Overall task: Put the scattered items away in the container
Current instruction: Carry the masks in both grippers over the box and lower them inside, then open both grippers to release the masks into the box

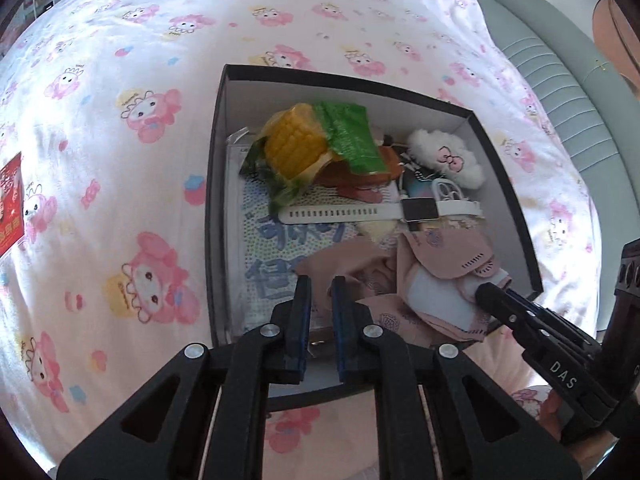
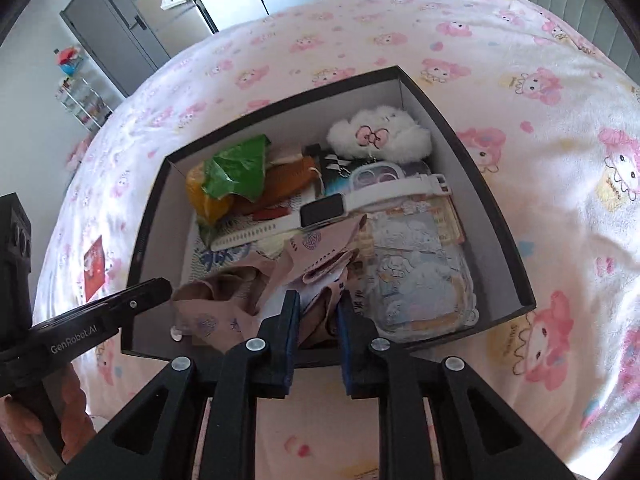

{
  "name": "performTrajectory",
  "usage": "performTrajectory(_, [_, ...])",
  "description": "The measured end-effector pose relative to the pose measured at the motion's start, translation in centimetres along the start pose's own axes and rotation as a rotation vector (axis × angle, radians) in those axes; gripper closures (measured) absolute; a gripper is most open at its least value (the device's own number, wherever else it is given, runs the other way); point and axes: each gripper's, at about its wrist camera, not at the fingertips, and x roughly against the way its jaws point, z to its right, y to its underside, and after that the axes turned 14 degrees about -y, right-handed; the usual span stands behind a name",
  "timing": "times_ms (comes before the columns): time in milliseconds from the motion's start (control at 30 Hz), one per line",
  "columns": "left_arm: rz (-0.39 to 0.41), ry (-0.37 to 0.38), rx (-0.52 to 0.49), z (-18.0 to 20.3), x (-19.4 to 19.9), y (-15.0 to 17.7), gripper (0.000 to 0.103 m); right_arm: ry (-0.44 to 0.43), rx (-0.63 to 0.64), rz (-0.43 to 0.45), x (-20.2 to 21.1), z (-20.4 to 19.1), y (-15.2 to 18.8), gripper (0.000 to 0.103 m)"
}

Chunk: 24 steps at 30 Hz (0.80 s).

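Observation:
A black box [image 1: 216, 200] [image 2: 500, 216] with a white inside sits on the pink-print bed sheet. In it lie a packed corn cob [image 1: 294, 144], a green packet [image 2: 236, 168], a white plush [image 2: 380, 132], a white smartwatch [image 2: 322, 208], sticker sheets [image 2: 420, 272] and crumpled pink cloth [image 1: 436, 264] [image 2: 224, 292] at the near side. My left gripper [image 1: 321, 280] hangs over the box's near left part, its jaws almost together and empty. Over the pink cloth, my right gripper [image 2: 319, 296] is narrowly open; the cloth shows through the gap, not pinched.
A red card [image 1: 10, 204] [image 2: 94, 270] lies on the sheet left of the box. The padded grey-green headboard [image 1: 560, 80] borders the bed on the right. Grey wardrobe doors [image 2: 120, 28] and a wire shelf [image 2: 84, 100] stand beyond the bed.

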Motion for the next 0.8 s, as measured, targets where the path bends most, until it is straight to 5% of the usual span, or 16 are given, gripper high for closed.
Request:
performTrajectory(133, [-0.013,0.071,0.021,-0.2,-0.1,-0.3,0.094,0.035,-0.004,0.030,1.3,0.5,-0.8,0.079])
performTrajectory(333, [-0.112,0.149,-0.096,3.0,-1.0,0.2,0.086,0.056,0.061,0.049,2.6,-0.4,-1.7,0.076])
performTrajectory(533, [-0.201,0.049,-0.064,3.4,-4.0,0.7,0.085,0.078,0.066,-0.073,-1.1,0.0,-0.7,0.075])
performTrajectory(800, [-0.121,0.050,-0.057,2.8,-2.4,0.7,0.085,0.087,0.100,-0.077,-1.6,-1.4,-0.4,0.074])
